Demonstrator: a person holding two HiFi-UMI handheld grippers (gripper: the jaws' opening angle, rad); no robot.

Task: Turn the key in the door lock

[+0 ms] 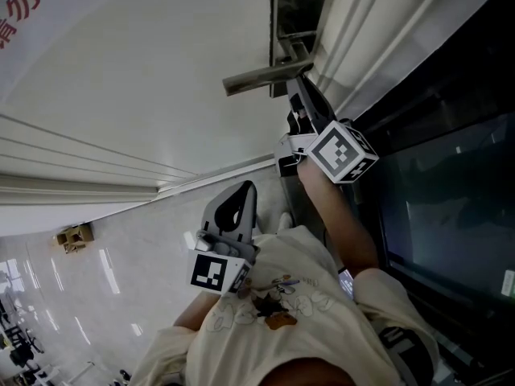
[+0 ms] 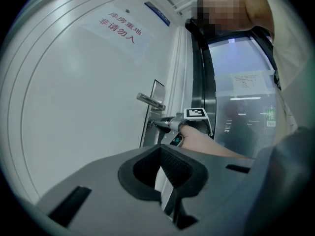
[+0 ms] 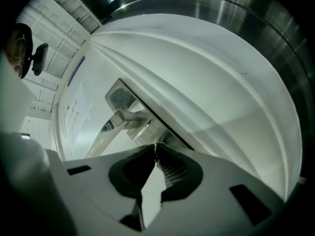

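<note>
The white door carries a steel lock plate (image 1: 299, 6) with a lever handle (image 1: 265, 76) (image 2: 150, 101) (image 3: 110, 132). My right gripper (image 1: 292, 80) (image 2: 155, 125) reaches level to the plate just below the handle. In the right gripper view its tips (image 3: 156, 149) meet on a thin bright sliver of metal, the key, at the plate; the keyhole itself is hidden behind them. My left gripper (image 1: 247, 186) (image 2: 160, 147) hangs back near the person's chest, pointing at the door, shut with nothing in it.
A red-lettered sign (image 2: 120, 27) is stuck high on the door. Right of the door are the moulded frame (image 1: 378, 39) and a dark glass panel (image 1: 451, 215). A small brown box (image 1: 74, 236) sits on the pale tiled floor at left.
</note>
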